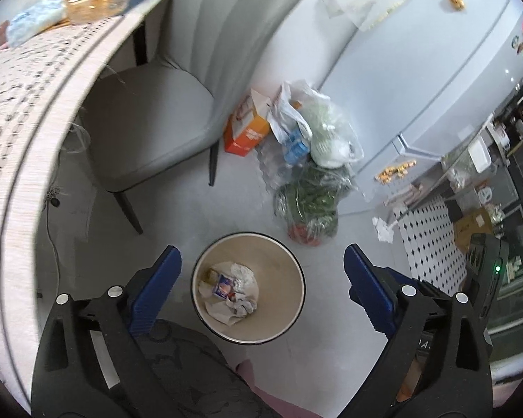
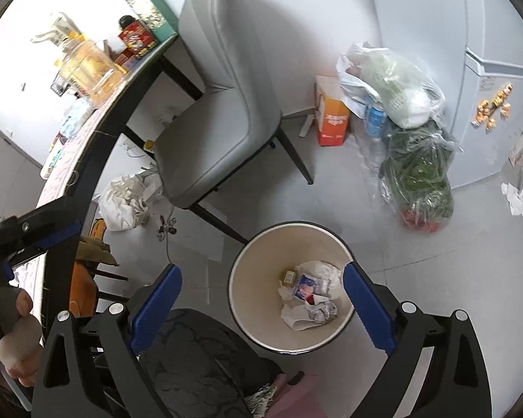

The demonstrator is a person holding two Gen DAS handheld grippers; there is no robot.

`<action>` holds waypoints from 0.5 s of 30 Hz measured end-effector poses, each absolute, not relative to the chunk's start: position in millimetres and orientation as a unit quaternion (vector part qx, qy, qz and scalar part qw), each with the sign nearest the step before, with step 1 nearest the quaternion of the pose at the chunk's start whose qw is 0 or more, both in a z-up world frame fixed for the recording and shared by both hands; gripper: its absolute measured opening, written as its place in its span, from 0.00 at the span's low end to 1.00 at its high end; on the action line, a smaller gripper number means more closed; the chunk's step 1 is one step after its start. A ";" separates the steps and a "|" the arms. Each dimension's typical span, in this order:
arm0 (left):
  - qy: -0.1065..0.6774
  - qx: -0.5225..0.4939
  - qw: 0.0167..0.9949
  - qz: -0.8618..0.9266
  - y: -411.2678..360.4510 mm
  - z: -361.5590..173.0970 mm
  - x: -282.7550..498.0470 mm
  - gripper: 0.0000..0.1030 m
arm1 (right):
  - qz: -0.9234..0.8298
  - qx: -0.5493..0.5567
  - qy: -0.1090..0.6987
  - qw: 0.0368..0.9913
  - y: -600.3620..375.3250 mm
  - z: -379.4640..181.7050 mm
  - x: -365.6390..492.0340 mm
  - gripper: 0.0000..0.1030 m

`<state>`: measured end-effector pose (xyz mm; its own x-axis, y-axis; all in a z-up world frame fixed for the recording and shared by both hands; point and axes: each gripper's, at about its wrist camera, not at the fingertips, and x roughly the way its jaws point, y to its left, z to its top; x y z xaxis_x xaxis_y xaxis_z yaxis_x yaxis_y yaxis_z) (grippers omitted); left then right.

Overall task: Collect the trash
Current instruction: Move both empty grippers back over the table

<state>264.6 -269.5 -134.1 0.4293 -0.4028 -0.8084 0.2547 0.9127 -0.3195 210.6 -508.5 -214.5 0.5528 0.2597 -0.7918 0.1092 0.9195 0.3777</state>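
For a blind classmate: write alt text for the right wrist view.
An open right gripper hovers above a round bin holding crumpled paper and wrappers. A grey chair and bagged greens stand behind.

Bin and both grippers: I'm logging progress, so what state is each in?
Bin: upright, open-topped, crumpled paper and wrappers at the bottom.
Left gripper: open, empty, above the bin.
Right gripper: open, empty, above the bin.
Chair: upright, seat bare.

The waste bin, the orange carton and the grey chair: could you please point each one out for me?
Waste bin (image 1: 289, 278), left wrist view, bare inner wall.
Orange carton (image 2: 333, 123), right wrist view, orange front face.
Grey chair (image 1: 146, 129), left wrist view, seat cushion.
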 end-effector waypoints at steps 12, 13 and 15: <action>0.424 -0.098 0.891 -0.131 -193.4 -82.3 244.2 0.93 | 0.068 0.154 0.437 0.884 -451.8 -159.4 216.4 0.92; 0.416 -0.102 0.895 -0.125 -186.6 -78.1 240.9 0.94 | 0.069 0.151 0.433 0.886 -447.3 -154.6 216.4 0.92; 0.401 -0.106 0.903 -0.113 -174.2 -70.3 235.9 0.94 | 0.072 0.145 0.418 0.894 -436.6 -141.5 215.0 0.92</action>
<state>235.9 -174.2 -70.3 0.6530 -0.2898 -0.6998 0.1191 0.9517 -0.2830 215.0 -436.6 -141.5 0.6395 0.2496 -0.7271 -0.0066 0.9476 0.3194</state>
